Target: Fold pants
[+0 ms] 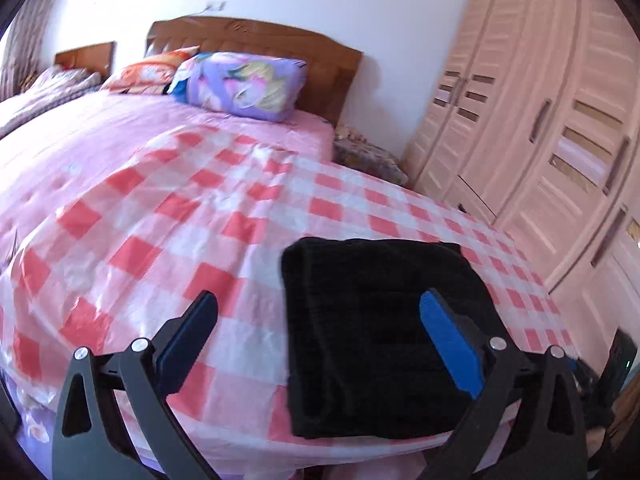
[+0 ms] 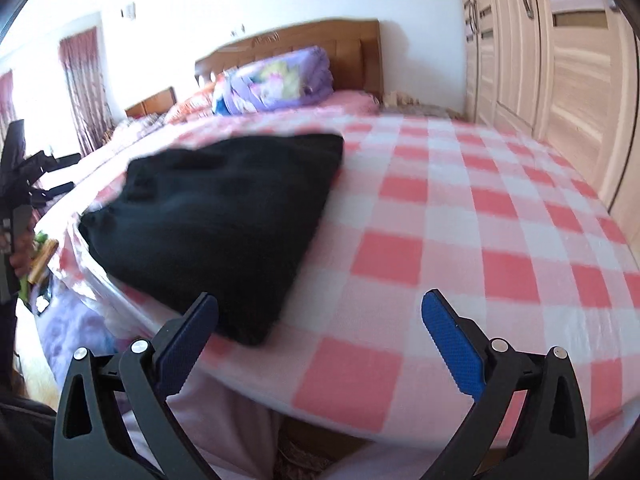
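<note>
The black pants [image 1: 376, 336] lie folded into a compact rectangle near the foot edge of the bed, on the pink-and-white checked cover [image 1: 160, 240]. My left gripper [image 1: 318, 308] hangs open above the bundle's left part, holding nothing; its blue right finger [image 1: 450, 344] is over the cloth. In the right wrist view the same pants [image 2: 216, 224] lie left of centre. My right gripper [image 2: 318, 308] is open and empty, just off the bundle's near right corner. The left gripper [image 2: 16, 184] and a hand show at the far left edge.
Purple pillow [image 1: 244, 84] and an orange one [image 1: 148, 70] lean on the wooden headboard [image 1: 256, 36]. A tall light wardrobe [image 1: 540, 128] stands right of the bed. The foot edge of the bed [image 2: 360, 420] drops off close to my grippers.
</note>
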### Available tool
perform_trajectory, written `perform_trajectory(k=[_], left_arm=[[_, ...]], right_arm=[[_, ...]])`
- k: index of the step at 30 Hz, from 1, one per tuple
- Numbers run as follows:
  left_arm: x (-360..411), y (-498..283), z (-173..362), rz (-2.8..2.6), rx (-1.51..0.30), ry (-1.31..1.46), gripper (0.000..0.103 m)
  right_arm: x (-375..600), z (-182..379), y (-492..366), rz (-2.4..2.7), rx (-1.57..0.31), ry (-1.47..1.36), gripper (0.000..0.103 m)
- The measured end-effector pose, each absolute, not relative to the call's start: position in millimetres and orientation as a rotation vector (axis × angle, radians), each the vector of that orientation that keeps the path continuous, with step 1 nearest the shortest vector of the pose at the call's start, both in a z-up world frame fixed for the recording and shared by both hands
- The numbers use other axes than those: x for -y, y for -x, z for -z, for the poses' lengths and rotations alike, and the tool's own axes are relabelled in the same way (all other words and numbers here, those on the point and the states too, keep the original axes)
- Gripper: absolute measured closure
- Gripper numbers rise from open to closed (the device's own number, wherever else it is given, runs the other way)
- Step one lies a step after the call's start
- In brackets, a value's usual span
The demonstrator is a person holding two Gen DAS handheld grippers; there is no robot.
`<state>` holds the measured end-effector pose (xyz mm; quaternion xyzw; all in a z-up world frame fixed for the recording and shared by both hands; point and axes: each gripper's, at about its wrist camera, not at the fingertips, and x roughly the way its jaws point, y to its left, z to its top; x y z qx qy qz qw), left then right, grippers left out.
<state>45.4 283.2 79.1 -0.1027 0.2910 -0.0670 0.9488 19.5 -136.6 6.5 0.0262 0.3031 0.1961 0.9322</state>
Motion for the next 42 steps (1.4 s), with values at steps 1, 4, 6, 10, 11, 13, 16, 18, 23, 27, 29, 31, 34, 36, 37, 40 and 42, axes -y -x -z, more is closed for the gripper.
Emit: perform_trajectory(k=[1,4,6,10,11,13,16,18,23,27,29,31,34,36,37,40,42], left_arm=[[-261.1,-49.3,-81.9,0.156,-0.598,0.151,0.002],[-200.1,-69.1,-69.4,0.145,-0.647,-0.066,0.002],[-176.4,-87.8,-46.4,0.116,-0.718,-0.129,0.002],[-187.6,-102.2,1.6,0.117,-0.827,-0.089,0.002],[-189.0,-98.4,3.5,0.124,-0.800,-0.101,0.002],[-189.1,-93.6,1.8,0.133,-0.791,-0.108,0.002],[-187.9,-93.0,0.5,0.129,-0.786,-0.106,0.002],[-186.1,-92.3,0.0,0.124,-0.776,-0.101,0.002],[-185.3,-90.2,-0.3,0.118,-0.761,-0.096,0.002],[-184.7,-88.8,-0.7,0.117,-0.758,-0.095,0.002],[-184.5,-88.2,-0.8,0.119,-0.752,-0.095,0.002],[-184.8,-87.1,-0.5,0.124,-0.743,-0.097,0.002],[-185.6,-81.0,-4.7,0.118,-0.712,-0.102,0.002],[-191.4,-73.5,-21.8,0.127,-0.669,-0.077,0.002],[-195.4,-71.5,-33.5,0.129,-0.641,-0.051,0.002],[-198.0,-84.1,-67.1,0.144,-0.627,0.005,0.002],[-178.9,-108.8,-71.0,0.138,-0.705,-0.089,0.002]], right_arm=[[131.9,-15.3,-24.1,-0.437,-0.600,-0.073,0.005],[110.9,-28.7,-48.9,-0.513,-0.606,-0.109,0.005],[92.4,-24.4,-62.2,-0.549,-0.639,-0.083,0.005],[58.0,9.3,-61.0,-0.615,-0.769,0.072,0.005],[54.6,14.1,-52.7,-0.602,-0.740,0.124,0.005],[51.6,16.1,-39.5,-0.590,-0.711,0.193,0.004],[56.4,5.8,-38.5,-0.602,-0.752,0.185,0.005],[61.8,-8.5,-43.2,-0.611,-0.738,0.146,0.005],[64.2,-35.1,-74.4,-0.605,-0.666,0.056,0.005],[60.4,-29.1,-126.3,-0.539,-0.721,-0.030,0.005],[56.6,-19.5,-141.6,-0.488,-0.757,-0.016,0.005],[52.6,-6.9,-146.5,-0.490,-0.797,0.017,0.005],[41.0,1.7,-130.7,-0.476,-0.796,0.164,0.005],[40.8,-2.6,-114.4,-0.473,-0.752,0.221,0.005],[42.8,-3.8,-110.6,-0.482,-0.752,0.222,0.005],[54.6,-1.9,-103.2,-0.506,-0.774,0.165,0.005],[61.1,0.2,-99.4,-0.519,-0.783,0.117,0.005]])
